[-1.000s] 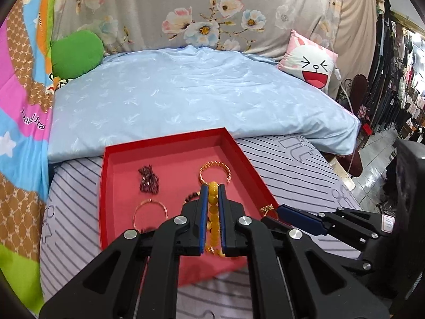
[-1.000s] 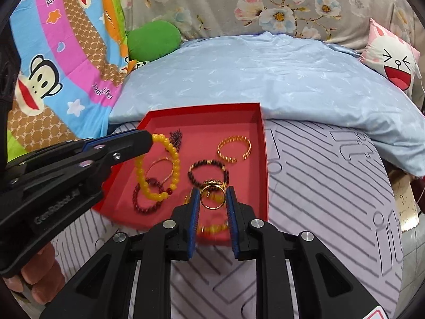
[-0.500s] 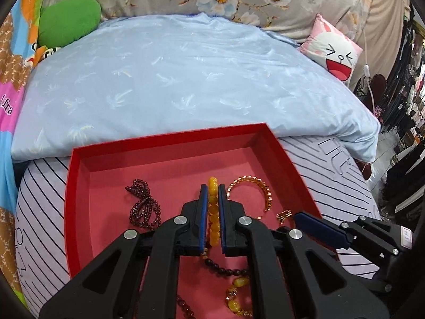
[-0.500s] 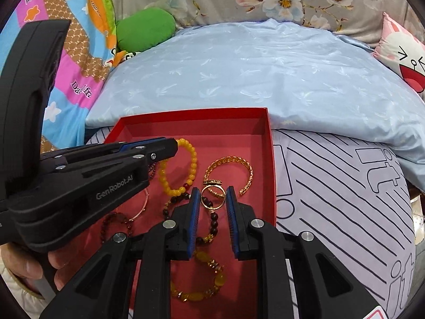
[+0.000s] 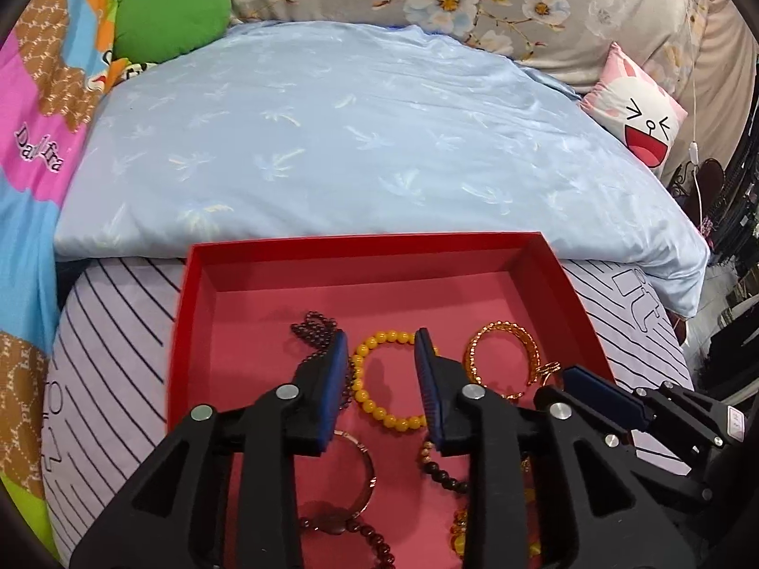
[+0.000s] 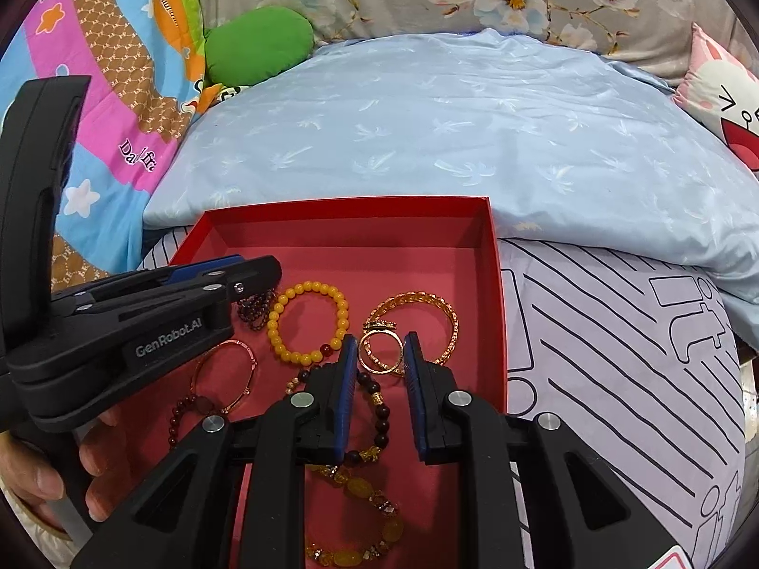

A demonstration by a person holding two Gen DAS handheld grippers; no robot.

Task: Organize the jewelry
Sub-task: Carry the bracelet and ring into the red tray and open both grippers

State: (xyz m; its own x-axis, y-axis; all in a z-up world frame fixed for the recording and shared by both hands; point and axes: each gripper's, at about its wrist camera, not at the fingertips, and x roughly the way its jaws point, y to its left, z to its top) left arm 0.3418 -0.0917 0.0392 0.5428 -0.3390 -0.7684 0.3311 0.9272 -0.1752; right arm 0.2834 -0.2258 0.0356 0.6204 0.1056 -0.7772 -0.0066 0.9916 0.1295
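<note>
From the left wrist, the left gripper (image 5: 379,351) has just been opening its jaws. They stand apart with nothing held. The yellow bead bracelet (image 5: 379,381) lies flat on the floor of the red tray (image 5: 360,249), under the gap between the jaws, about the middle of the tray. A dark bead string (image 5: 315,327) lies just left of it. A gold bangle (image 5: 505,355) lies near the tray's right edge.

From the right wrist, the right gripper (image 6: 378,355) is closed on a small gold ring (image 6: 379,353), which stands between its blue pads near the tray's right edge. The gold bangle (image 6: 417,317) sits just behind the ring. The yellow bead bracelet (image 6: 308,322) lies free beside the left gripper (image 6: 246,275). A hand (image 6: 47,469) holds that gripper's handle at the tray's near left corner.
</note>
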